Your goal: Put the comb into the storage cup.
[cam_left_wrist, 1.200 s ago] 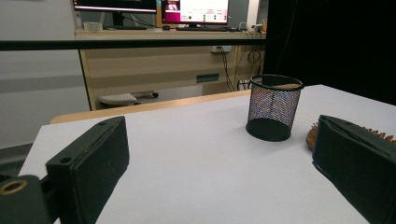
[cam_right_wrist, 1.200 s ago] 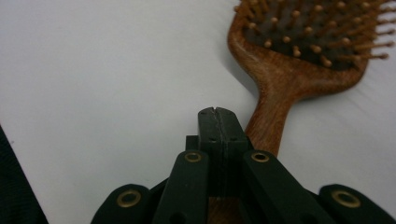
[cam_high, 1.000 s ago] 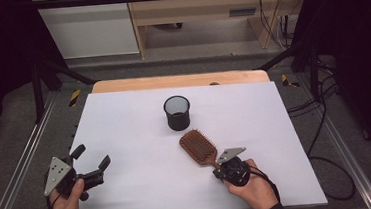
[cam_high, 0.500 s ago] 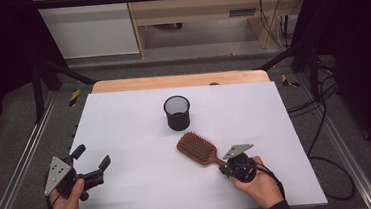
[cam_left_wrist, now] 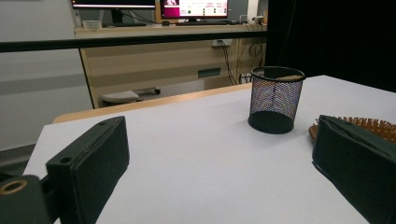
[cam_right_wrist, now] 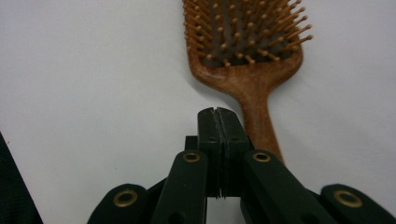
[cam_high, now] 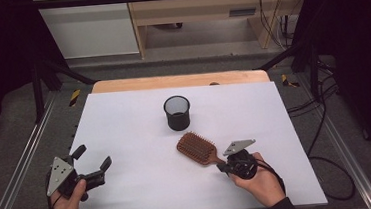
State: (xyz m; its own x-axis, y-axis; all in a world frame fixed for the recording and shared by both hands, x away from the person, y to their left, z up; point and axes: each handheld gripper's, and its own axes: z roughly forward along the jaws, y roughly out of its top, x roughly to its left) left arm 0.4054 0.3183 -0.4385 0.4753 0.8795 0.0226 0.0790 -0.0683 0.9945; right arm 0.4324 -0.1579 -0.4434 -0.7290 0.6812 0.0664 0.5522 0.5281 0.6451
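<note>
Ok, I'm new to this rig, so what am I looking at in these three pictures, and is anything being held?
No robot arm here: a person holds a two-jaw gripper in each hand. The high view looks down on the white table; each gripper view looks along that gripper's own black jaws. On the table stand a black mesh cup and, nearer the person, a wooden hairbrush, bristles up. The left gripper is open and holds nothing. The right gripper is shut, its jaws pressed together beside the brush handle, not around it.
</note>
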